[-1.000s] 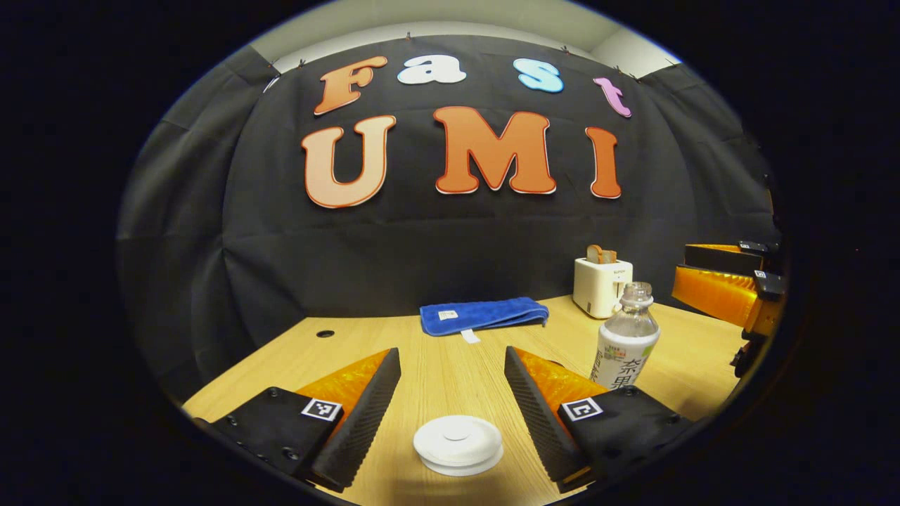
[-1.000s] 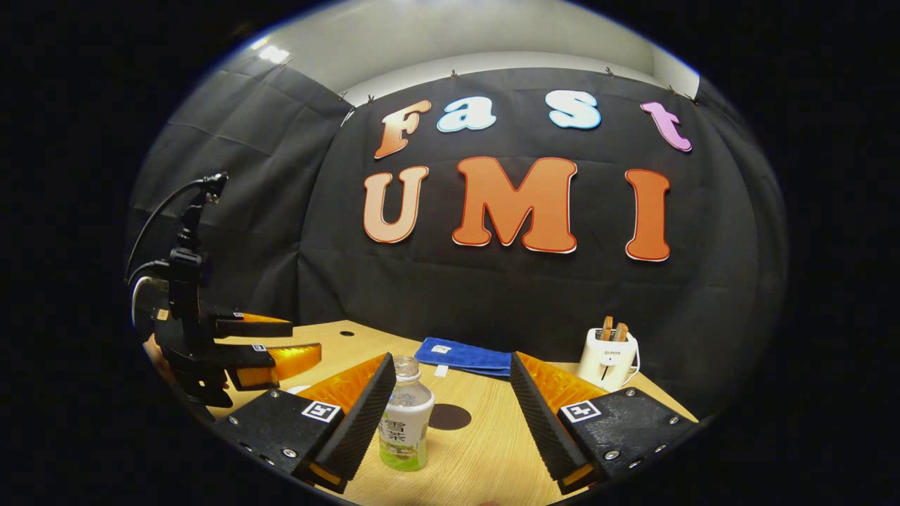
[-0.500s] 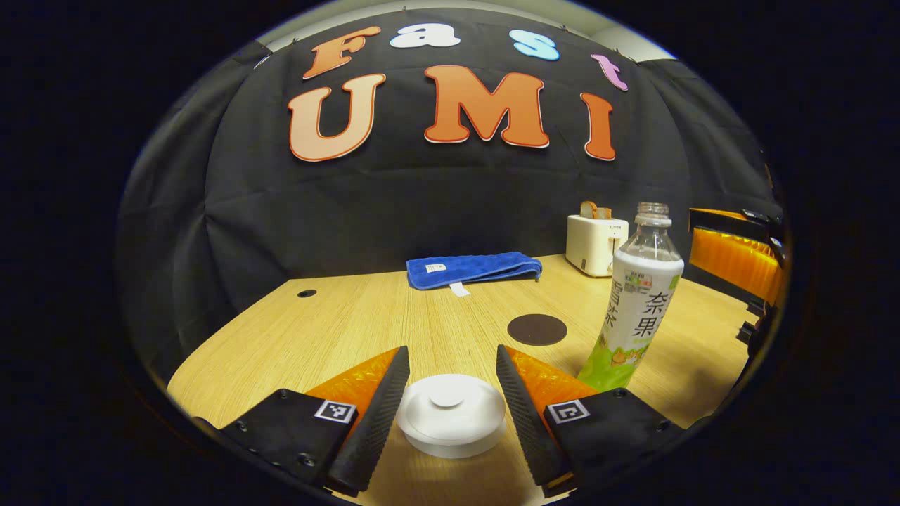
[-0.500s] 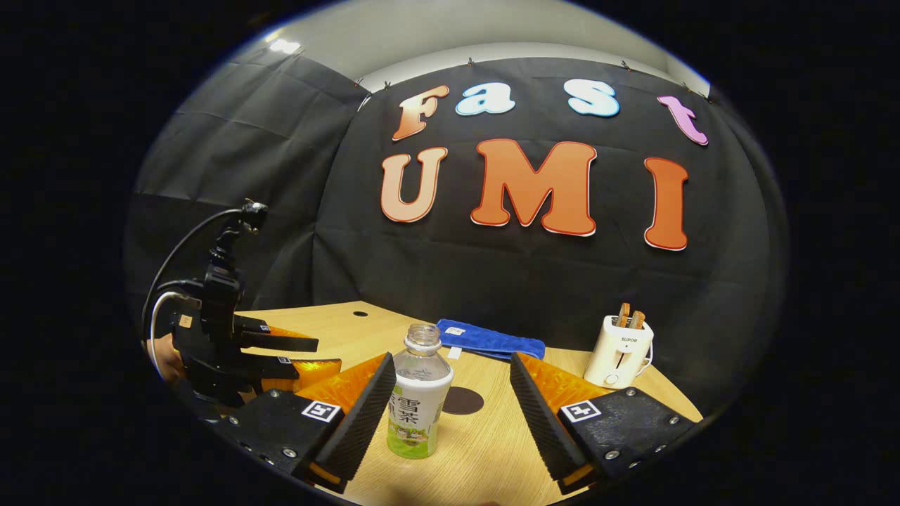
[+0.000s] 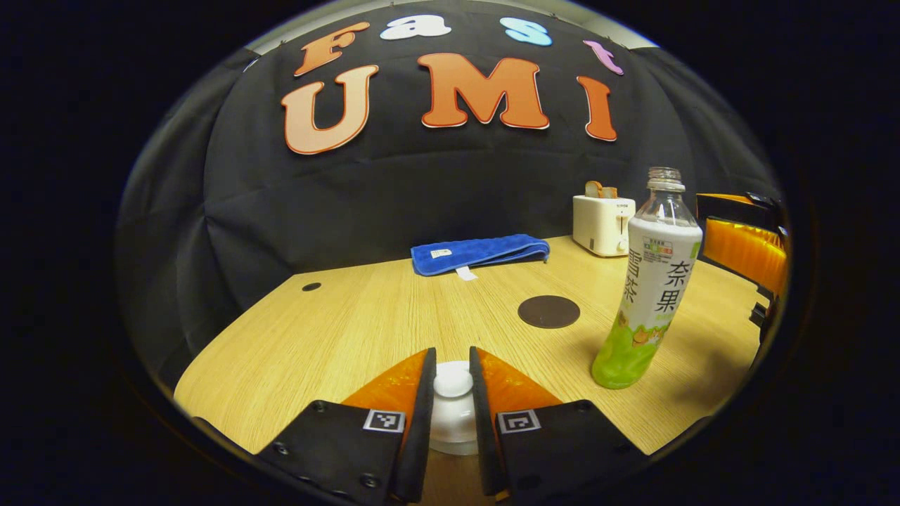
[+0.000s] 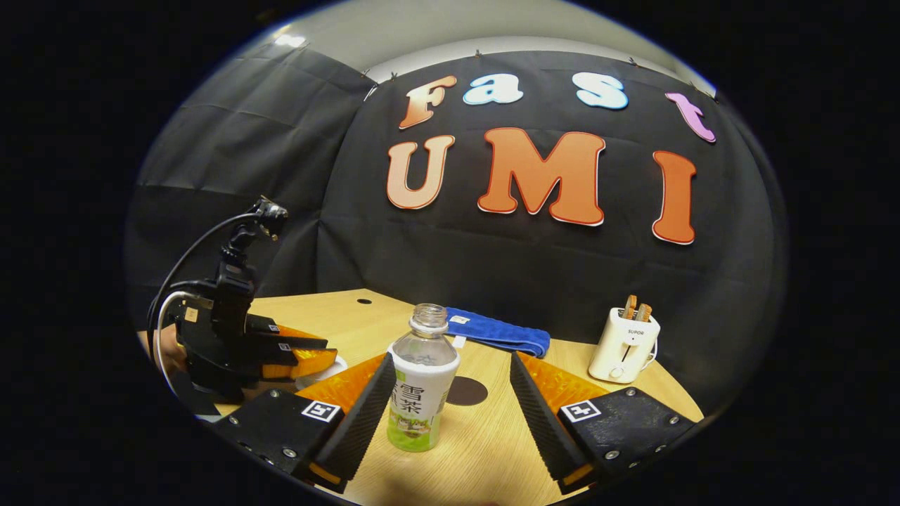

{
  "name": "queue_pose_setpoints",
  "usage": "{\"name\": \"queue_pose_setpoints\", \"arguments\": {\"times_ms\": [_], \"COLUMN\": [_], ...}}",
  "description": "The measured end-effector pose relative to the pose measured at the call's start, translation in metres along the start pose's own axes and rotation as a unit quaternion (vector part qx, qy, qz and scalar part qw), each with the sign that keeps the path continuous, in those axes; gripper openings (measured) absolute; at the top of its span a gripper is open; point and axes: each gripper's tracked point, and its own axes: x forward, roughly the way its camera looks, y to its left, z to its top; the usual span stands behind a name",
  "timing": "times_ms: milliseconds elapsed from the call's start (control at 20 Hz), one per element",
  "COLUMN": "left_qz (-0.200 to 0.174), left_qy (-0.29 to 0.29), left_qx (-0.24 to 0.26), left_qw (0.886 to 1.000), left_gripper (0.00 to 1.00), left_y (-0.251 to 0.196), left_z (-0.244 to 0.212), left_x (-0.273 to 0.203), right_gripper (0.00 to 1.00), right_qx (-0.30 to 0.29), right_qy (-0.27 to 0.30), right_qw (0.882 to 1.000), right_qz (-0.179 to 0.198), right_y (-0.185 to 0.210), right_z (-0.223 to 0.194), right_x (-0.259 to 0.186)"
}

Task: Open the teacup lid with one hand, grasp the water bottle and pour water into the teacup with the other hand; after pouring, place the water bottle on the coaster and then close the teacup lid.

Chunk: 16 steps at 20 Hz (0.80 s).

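Left gripper (image 5: 453, 383) jaws apparently pinching lid knob (image 5: 453, 380).

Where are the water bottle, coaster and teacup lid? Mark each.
water bottle (image 5: 654, 281), left gripper view, on its label.
coaster (image 5: 548, 311), left gripper view, on its centre.
teacup lid (image 5: 453, 383), left gripper view, on its knob.

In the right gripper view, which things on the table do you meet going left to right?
Left gripper → water bottle → blue towel → toaster.
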Motion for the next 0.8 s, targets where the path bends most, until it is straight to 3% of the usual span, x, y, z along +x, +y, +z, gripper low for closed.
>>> {"name": "queue_pose_setpoints", "arguments": {"times_ms": [450, 800], "left_qz": [0.032, 0.064], "left_qy": [-0.041, -0.07], "left_qx": [-0.025, -0.023], "left_qw": [0.998, 0.995], "left_gripper": [0.34, 0.34], "left_y": [0.023, 0.049], "left_z": [0.023, 0.037], "left_x": [-0.01, -0.026], "right_gripper": [0.98, 0.92], "right_qx": [-0.012, 0.0], "right_qy": [0.026, 0.065], "right_qw": [0.999, 0.997], "right_qz": [0.027, 0.03], "right_y": [0.02, 0.029], "right_z": [-0.021, -0.05], "right_x": [0.005, 0.022]}}
